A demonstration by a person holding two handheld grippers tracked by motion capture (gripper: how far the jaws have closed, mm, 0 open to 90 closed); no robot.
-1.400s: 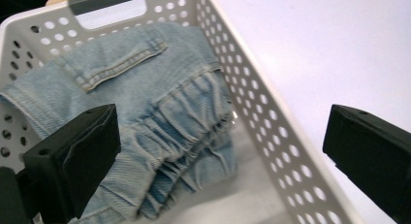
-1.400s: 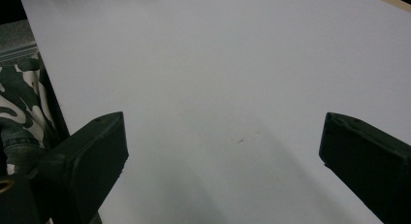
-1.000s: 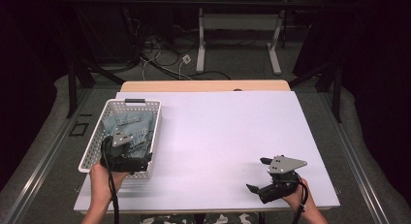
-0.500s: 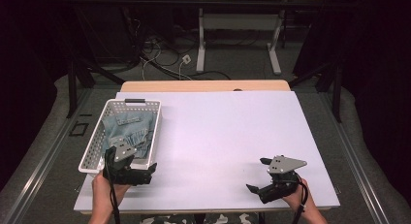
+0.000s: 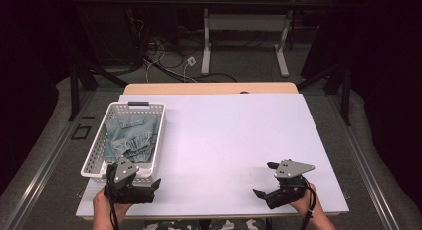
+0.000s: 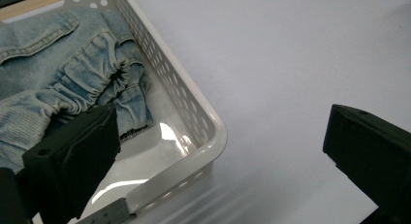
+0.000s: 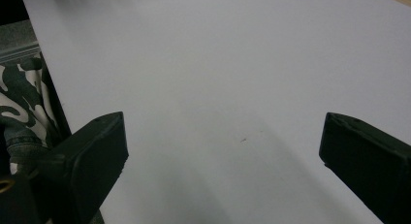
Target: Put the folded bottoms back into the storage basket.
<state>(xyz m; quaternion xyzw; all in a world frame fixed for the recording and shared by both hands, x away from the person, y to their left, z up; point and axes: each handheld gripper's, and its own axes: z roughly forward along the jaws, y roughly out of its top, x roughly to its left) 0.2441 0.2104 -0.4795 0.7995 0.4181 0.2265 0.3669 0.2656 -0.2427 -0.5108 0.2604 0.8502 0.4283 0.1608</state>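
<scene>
At the table's point(image 5: 224, 140) nine o'clock stands a white perforated plastic basket point(image 5: 154, 143) with crumpled pale-blue denim clothing point(image 5: 130, 135) inside. At seven o'clock the left tongs point(image 5: 149, 190) hover at the basket's near corner, spread wide, holding nothing. At five o'clock the right tongs point(image 5: 264, 180) are low over the bare white table top, spread wide and empty.

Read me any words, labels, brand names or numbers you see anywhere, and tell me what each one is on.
None can be read.
The white basket, the denim garment in it, the white table sheet, the left gripper and the right gripper carry no visible text.
</scene>
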